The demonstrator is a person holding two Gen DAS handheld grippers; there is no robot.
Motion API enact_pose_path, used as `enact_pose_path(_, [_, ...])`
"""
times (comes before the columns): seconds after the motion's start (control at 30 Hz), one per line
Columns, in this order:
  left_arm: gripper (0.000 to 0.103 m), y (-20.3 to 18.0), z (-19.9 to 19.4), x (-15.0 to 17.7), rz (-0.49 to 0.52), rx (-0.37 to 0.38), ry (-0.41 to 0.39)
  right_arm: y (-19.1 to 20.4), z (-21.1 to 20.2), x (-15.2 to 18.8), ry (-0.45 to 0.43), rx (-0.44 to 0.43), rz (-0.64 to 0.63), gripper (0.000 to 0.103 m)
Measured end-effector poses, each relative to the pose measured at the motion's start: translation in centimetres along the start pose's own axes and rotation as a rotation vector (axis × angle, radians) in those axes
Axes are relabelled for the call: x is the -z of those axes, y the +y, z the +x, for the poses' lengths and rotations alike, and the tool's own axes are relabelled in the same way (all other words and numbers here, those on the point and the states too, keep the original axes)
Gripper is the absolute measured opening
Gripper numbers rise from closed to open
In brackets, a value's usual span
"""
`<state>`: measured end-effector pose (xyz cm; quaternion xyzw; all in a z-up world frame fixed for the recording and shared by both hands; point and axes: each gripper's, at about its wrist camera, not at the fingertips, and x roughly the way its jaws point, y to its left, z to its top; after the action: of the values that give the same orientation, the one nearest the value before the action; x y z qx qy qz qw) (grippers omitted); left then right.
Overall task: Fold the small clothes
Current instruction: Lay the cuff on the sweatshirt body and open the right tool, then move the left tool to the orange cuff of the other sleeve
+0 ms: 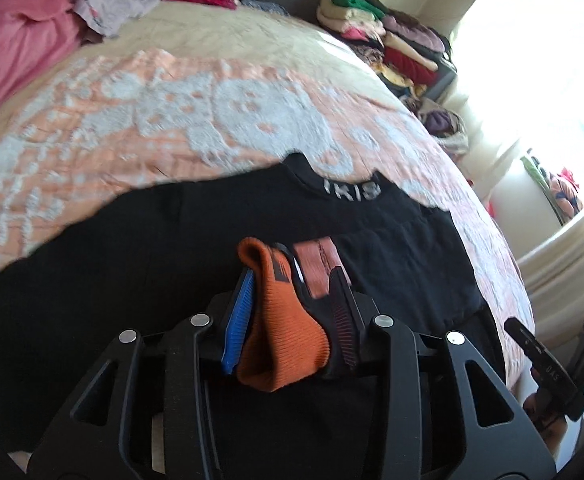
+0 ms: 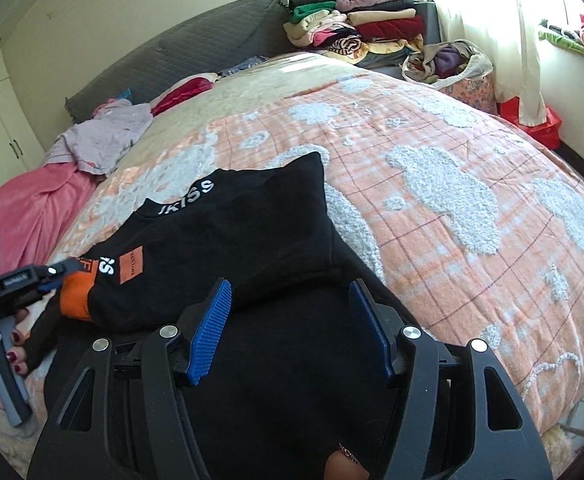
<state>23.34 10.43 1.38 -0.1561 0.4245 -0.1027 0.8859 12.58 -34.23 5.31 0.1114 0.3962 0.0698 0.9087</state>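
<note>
Peach quilt (image 2: pixel 431 128) under black sweater (image 2: pixel 220 232); left gripper (image 1: pixel 288 280) clamping orange cuff (image 1: pixel 284 328); right gripper (image 2: pixel 292 320) open; clothes pile (image 2: pixel 355 24) behind.

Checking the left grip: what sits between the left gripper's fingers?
The black sweater's orange ribbed cuff, clamped between the left gripper's blue-padded fingers; clearest in the left wrist view.

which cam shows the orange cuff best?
Left wrist: the orange cuff fills the centre, pinched between the left tongs. Right wrist shows it only small at the left edge, partly hidden by the black sweater sleeve and the tongs.
</note>
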Motion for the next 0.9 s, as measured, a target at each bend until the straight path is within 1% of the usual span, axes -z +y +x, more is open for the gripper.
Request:
enact_pose_path(0.1, [0.030,-0.5,-1.2,-0.3,0.021,-0.027,-0.041,0.8,0.4,-0.3,0.000,0.004,-0.018,0.064])
enact_pose_path(0.2, [0.032,-1.6,-2.0,-0.3,0.059,-0.025,-0.062,1.9,0.6,-0.9,-0.008,-0.009,-0.051,0.064])
enact_pose_path(0.3, [0.032,-2.9,-1.0,0.2,0.089,0.013,-0.029,3.5,1.0,-1.9,-0.006,-0.022,-0.095,0.065])
enact_pose_path(0.37, [0.032,-3.5,0.3,0.9,0.102,0.027,0.014,4.3,1.5,-2.4,-0.003,-0.028,-0.123,0.065])
enact_pose_path(0.4, [0.032,-3.7,1.1,1.3,0.112,0.019,0.033,4.8,2.0,-2.6,0.006,-0.034,-0.138,0.066])
enact_pose_path(0.47, [0.032,-3.9,2.9,2.2,0.130,-0.026,0.096,5.4,2.9,-2.9,0.032,-0.039,-0.149,0.066])
enact_pose_path(0.57, [0.032,-3.0,5.4,3.5,0.110,-0.069,0.171,6.2,3.9,-3.3,0.059,-0.050,-0.161,0.066])
enact_pose_path(0.67, [0.032,-3.3,5.4,3.9,0.136,-0.091,0.163,6.8,4.5,-3.8,0.072,-0.069,-0.166,0.066])
enact_pose_path(0.77, [0.035,-3.2,5.5,3.9,0.132,-0.081,0.164,7.2,5.2,-4.3,0.081,-0.104,-0.174,0.069])
enact_pose_path(0.8, [0.035,-3.1,5.5,4.0,0.132,-0.080,0.163,7.2,6.1,-4.3,0.105,-0.096,-0.178,0.071])
enact_pose_path(0.87, [0.036,-3.0,5.5,4.0,0.133,-0.079,0.163,6.8,7.5,-4.0,0.145,-0.067,-0.184,0.071])
enact_pose_path(0.9, [0.035,-3.0,5.6,4.1,0.133,-0.079,0.164,6.4,8.5,-3.6,0.173,-0.018,-0.184,0.071])
